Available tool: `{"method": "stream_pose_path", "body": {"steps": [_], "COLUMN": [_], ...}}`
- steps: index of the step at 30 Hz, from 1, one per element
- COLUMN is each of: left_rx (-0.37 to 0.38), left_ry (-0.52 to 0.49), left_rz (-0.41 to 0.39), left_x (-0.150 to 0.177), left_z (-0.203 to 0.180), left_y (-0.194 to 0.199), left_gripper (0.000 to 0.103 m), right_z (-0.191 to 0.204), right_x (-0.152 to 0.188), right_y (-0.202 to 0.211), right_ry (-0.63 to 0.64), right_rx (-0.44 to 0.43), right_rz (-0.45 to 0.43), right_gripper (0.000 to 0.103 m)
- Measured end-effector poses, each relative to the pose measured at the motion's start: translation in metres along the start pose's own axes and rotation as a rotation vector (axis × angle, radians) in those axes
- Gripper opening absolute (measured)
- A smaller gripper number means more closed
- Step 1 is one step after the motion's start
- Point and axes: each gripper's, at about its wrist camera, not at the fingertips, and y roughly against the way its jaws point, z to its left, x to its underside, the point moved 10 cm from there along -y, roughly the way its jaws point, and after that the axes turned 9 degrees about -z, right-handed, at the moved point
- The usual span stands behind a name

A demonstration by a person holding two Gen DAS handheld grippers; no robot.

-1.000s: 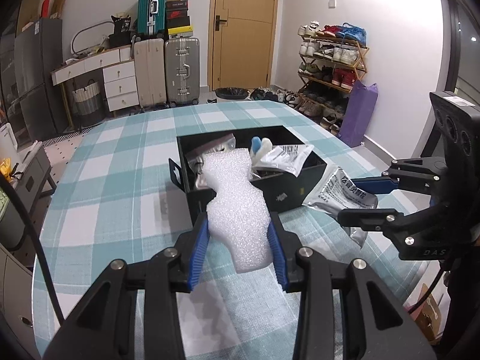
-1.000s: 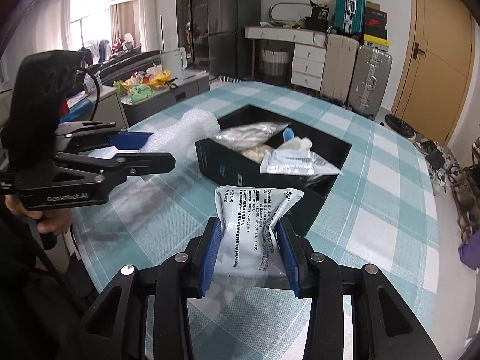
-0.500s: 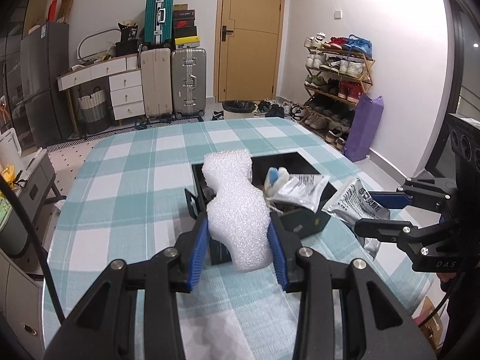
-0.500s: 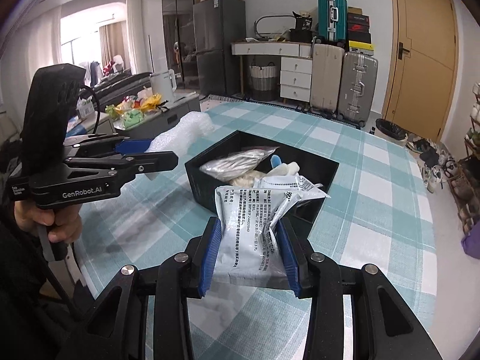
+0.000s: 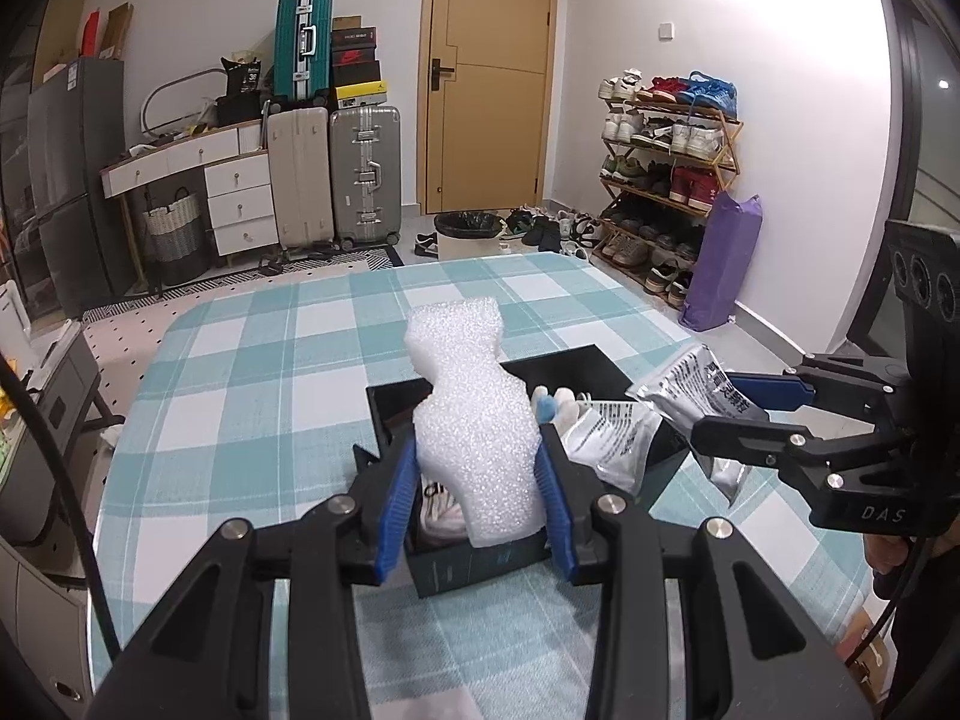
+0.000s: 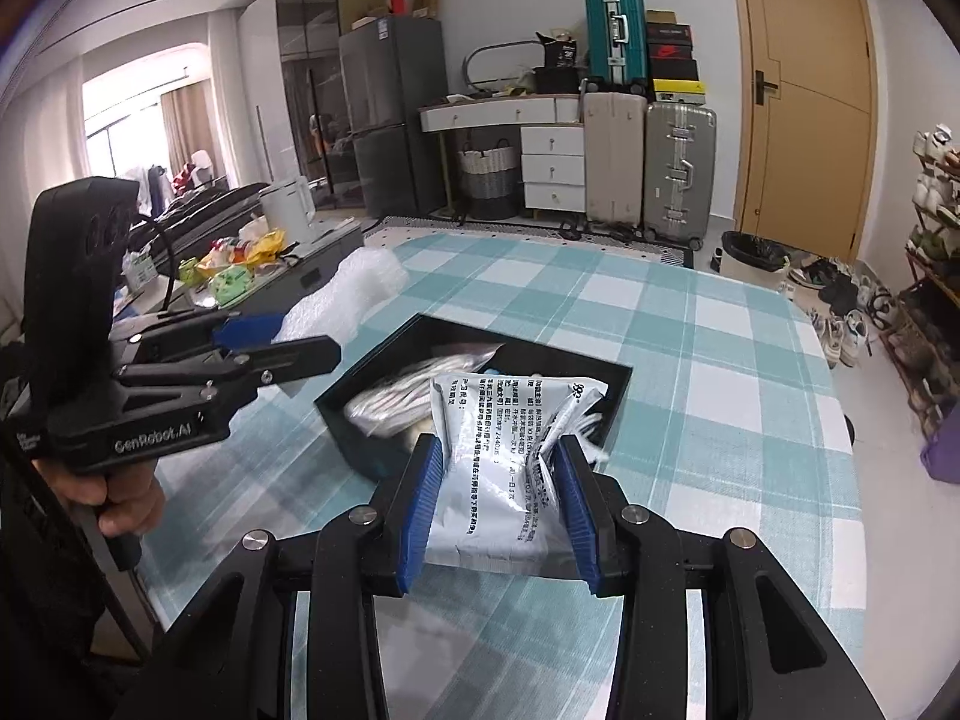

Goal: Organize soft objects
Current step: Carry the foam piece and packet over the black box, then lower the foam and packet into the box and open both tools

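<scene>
Left wrist view: left tool point(image 5: 477, 480) clamped on white foam piece point(image 5: 474, 414), held above black box point(image 5: 480, 558) on desk point(image 5: 240, 408). Foam's light, squashy; grip mid-body w/o crushing.

Right wrist view: right tool point(image 6: 498, 498) clamped on silver pouch point(image 6: 504, 468) near box's near edge. Pouch prob. slick, floppy; hold lower edge.
</scene>
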Motion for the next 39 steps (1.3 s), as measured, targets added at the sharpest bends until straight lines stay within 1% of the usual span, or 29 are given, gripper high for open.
{"method": "stream_pose_path", "body": {"steps": [13, 22, 32, 39], "left_rx": [0.012, 0.024, 0.042, 0.048], "left_ry": [-0.024, -0.014, -0.046, -0.050], "left_rz": [0.055, 0.097, 0.142, 0.162], "left_x": [0.000, 0.009, 0.024, 0.031], "left_z": [-0.001, -0.001, -0.011, -0.012], "left_y": [-0.035, -0.054, -0.074, -0.082], "left_gripper": [0.037, 0.037, 0.037, 0.037], "right_z": [-0.012, -0.018, -0.024, -0.026], "right_x": [-0.021, -0.019, -0.008, -0.007], "right_y": [-0.034, -0.056, -0.085, -0.094], "right_ry": [-0.006, -0.019, -0.041, -0.050], "right_rx": [0.018, 0.020, 0.026, 0.016], "right_rz": [0.013, 0.040, 0.077, 0.076], "right_gripper": [0.039, 0.039, 0.039, 0.039]}}
